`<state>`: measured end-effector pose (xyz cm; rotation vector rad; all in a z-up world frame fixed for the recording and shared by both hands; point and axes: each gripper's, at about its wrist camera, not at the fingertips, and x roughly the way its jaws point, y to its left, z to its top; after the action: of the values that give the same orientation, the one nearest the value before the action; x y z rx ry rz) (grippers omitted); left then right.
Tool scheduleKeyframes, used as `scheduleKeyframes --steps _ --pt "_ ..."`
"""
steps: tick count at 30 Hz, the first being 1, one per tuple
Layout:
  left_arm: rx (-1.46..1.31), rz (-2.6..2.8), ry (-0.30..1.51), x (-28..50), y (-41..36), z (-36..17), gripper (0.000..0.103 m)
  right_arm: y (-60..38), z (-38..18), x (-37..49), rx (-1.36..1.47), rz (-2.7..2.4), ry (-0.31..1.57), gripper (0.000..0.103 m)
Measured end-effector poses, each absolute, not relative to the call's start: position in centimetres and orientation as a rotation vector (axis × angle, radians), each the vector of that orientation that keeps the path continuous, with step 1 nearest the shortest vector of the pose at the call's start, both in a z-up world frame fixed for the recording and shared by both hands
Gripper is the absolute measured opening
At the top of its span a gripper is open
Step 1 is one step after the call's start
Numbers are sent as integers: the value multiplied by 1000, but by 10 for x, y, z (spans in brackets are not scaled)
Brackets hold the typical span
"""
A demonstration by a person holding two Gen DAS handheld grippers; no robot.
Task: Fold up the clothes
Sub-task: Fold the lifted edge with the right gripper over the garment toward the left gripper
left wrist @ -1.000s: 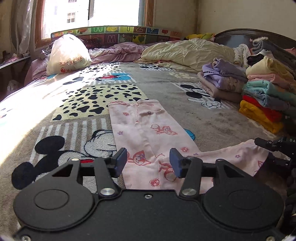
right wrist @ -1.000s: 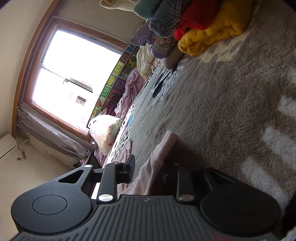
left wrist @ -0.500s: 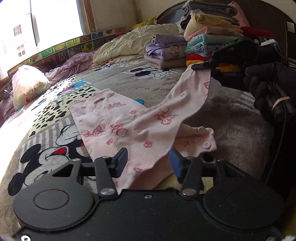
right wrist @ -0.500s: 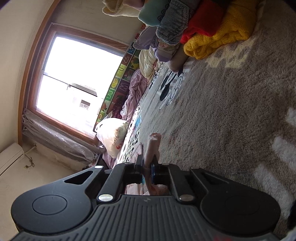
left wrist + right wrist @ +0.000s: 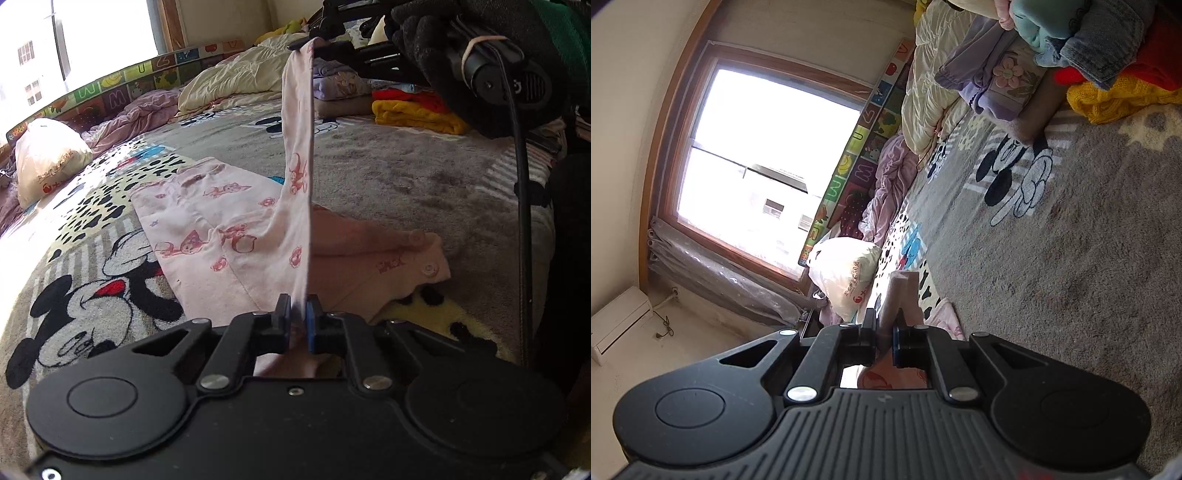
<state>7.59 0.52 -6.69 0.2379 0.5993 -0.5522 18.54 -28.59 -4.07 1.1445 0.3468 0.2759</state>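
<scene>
Pink baby garment (image 5: 229,236) with little cartoon prints lying mostly flat on the cartoon-mouse blanket (image 5: 88,280) covering the bed, snap buttons showing on the flap nearest the right side. One strip of it pulled up taut off the bed, stretched between the two tools. Left tongs (image 5: 295,317) pressed together on the lower end of that strip, cloth pinched right between the pads. Right tongs (image 5: 884,332) likewise clamped on the far end, a bit of pink fabric poking out past the tips; in the left view that same tool up high at top right, gripped by a hand in a black glove (image 5: 480,55) with a cable hanging down from it. Stack of folded clothes (image 5: 413,107) off to the right on the bed, yellow knit at the bottom, red above it, purple pieces just beside. White plastic bag (image 5: 48,158) over near the window side, next to a crumpled purple cover, cream quilt (image 5: 236,81) bunched up beyond. Bright window (image 5: 757,166) behind an alphabet-print bumper along the bed's edge.
</scene>
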Motion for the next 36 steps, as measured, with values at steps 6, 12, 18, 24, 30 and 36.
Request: scheduleKeyframes --steps 6,12,18,24,30,36 --pt "-54 -557 667 88 41 -62 5 -253 -21 212 1065 305 375 10" --pt "-269 -549 717 99 66 -64 5 -217 -12 243 974 337 410 10" --pt "-312 -551 752 104 69 -68 4 -181 -10 276 847 341 500 10" --pt "-319 -551 767 105 71 -70 4 -153 -23 302 740 325 591 10" --pt "-352 -539 779 108 79 -74 4 -130 -34 322 668 333 660 14" --pt "-387 -524 787 106 85 -74 4 -147 -34 332 694 268 631 53"
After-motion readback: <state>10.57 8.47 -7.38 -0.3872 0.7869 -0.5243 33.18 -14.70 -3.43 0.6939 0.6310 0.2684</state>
